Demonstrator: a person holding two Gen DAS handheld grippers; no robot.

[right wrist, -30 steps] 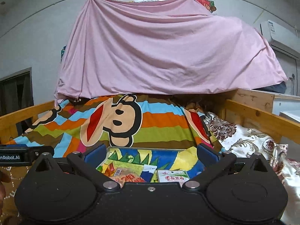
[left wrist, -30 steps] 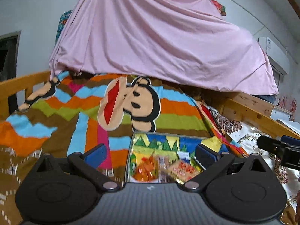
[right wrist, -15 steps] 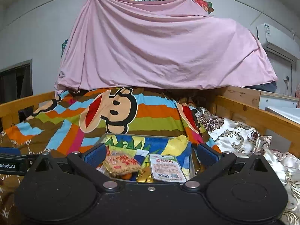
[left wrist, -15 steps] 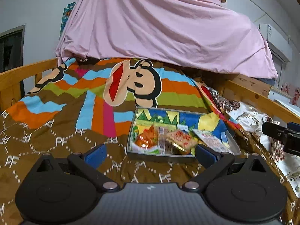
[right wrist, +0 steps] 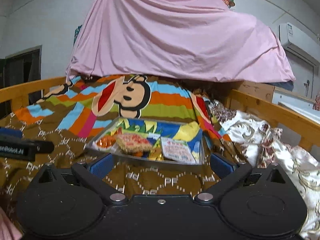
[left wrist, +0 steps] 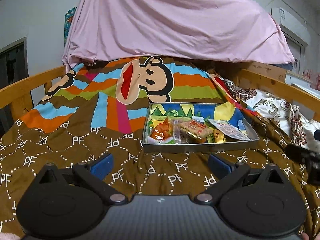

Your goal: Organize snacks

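Wooden-railed bed under a draped pink sheet, spread with a monkey-print quilt (left wrist: 84,132). Ahead of both tongs, a shallow metal tray (left wrist: 200,147) holding snack packets (left wrist: 195,127) in a loose heap. Left tongs (left wrist: 159,163) and right tongs (right wrist: 160,163) gaping wide, gripping nothing, short of the tray. Best bet: approach low over the near rim, single out the topmost packet, pinch an edge seam, not the crushable middle.

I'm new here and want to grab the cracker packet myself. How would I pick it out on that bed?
Find the monkey-print quilt on the wooden bed, then the shallow metal tray lying below the monkey's face. The cracker packet lies on top of the pile in the tray's middle, between an orange bag and a white pouch; it alone is clear wrap showing pale square crackers with red print.
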